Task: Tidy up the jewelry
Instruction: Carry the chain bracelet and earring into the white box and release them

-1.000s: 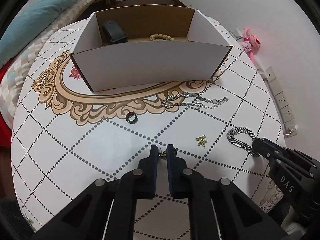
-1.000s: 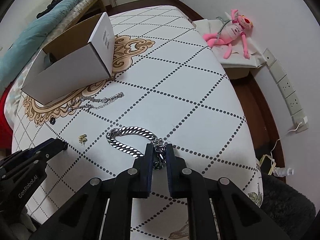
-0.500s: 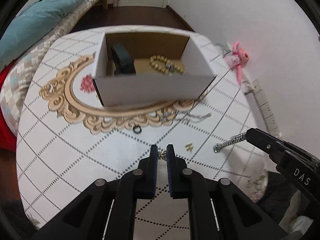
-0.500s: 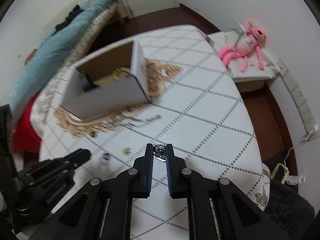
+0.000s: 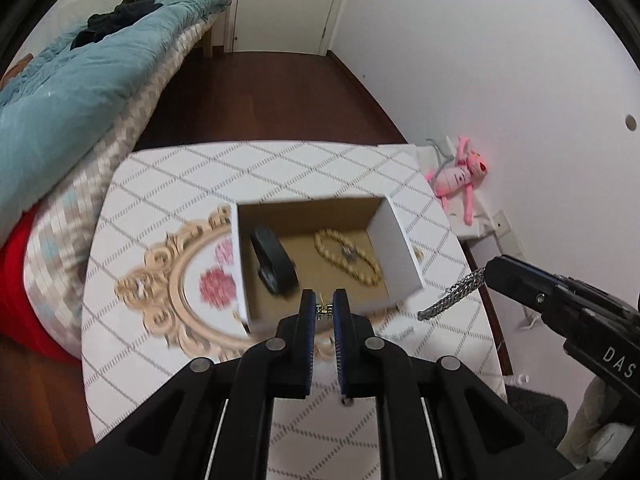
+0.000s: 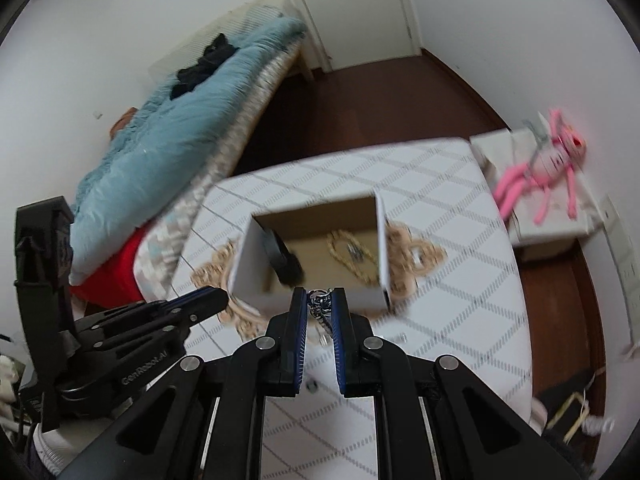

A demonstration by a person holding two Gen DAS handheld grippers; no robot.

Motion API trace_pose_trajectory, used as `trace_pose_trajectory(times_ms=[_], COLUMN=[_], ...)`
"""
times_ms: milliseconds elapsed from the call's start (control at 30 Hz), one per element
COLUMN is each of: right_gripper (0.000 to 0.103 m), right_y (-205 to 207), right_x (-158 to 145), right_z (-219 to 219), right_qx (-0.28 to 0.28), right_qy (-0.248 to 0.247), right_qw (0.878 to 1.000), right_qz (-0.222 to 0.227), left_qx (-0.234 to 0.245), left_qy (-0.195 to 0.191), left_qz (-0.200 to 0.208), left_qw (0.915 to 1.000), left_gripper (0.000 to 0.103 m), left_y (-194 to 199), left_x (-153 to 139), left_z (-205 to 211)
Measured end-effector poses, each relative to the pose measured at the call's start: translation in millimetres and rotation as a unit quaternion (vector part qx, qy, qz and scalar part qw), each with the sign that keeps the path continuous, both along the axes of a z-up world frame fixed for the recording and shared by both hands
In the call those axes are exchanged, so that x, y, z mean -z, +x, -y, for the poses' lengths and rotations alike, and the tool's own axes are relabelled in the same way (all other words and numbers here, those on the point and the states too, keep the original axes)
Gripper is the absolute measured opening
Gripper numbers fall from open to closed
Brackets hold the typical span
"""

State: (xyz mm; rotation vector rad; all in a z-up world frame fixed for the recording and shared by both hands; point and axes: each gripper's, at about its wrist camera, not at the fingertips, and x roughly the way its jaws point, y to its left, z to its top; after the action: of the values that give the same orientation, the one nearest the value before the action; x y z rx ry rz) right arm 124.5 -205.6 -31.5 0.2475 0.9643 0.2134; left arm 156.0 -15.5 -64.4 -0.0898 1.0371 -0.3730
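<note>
Cardboard lines the open box [image 5: 394, 240] on the table [image 5: 168, 184], where a black band [image 5: 276, 266] and a beaded bracelet [image 5: 346, 256] already lie. Both grippers hang above its near wall: the left gripper [image 5: 323, 307] pinches a small gold earring [image 5: 322, 309], the right gripper [image 6: 319, 304] clamps a steel chain [image 5: 452, 296] dangling free. Best, I'd say, to carry each well past the rim, lower the chain until it pools, then let go so nothing snags or bounces out
</note>
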Motion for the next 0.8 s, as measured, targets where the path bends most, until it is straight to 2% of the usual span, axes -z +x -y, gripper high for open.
trace_pose_trajectory(times_ms=[200, 400, 500, 567, 600, 633, 667, 767, 800], right_gripper=[0.013, 0.013, 0.014, 0.014, 0.016, 0.024, 0.034, 0.046, 0.046], right_y=[55.8, 99.1, 114.2, 123.3, 124.7, 126.2, 126.8, 124.0, 124.4], right_x=[7.7, 42.6, 58.0, 66.3, 67.9, 68.6, 68.1, 67.0, 66.2], right_z=[-13.5, -25.8, -32.1, -34.6, -34.6, -33.5, -32.4, -32.0, -31.3], right_qx=[-0.023, -0.048, -0.052, -0.051, -0.049, -0.045, -0.042, -0.041, -0.039], right_qy=[0.004, 0.009, 0.01, 0.012, 0.013, 0.015, 0.012, 0.003, -0.003], right_qw=[0.999, 0.995, 0.992, 0.99, 0.989, 0.989, 0.99, 0.99, 0.99], right_qz=[-0.028, -0.085, -0.115, -0.132, -0.136, -0.138, -0.135, -0.134, -0.133], left_qx=[0.002, -0.018, -0.025, -0.036, -0.039, -0.048, -0.054, -0.068, -0.072], left_qy=[0.003, 0.024, 0.046, 0.063, 0.066, 0.072, 0.073, 0.081, 0.086], left_qz=[-0.04, -0.096, -0.096, -0.092, -0.089, -0.081, -0.077, -0.073, -0.073], left_qw=[0.9992, 0.9949, 0.994, 0.9931, 0.9931, 0.9929, 0.9929, 0.9917, 0.991], left_gripper=[0.006, 0.008, 0.011, 0.027, 0.047, 0.063, 0.067, 0.068, 0.068], left_y=[41.9, 73.0, 79.3, 81.4, 81.6, 80.2, 81.1, 79.3, 77.5], left_x=[18.5, 39.9, 42.8, 42.8, 41.7, 39.7, 38.3, 37.2, 37.8], left_z=[-0.8, 0.1, -0.5, -3.0, -4.4, -7.7, -10.4, -18.3, -21.1])
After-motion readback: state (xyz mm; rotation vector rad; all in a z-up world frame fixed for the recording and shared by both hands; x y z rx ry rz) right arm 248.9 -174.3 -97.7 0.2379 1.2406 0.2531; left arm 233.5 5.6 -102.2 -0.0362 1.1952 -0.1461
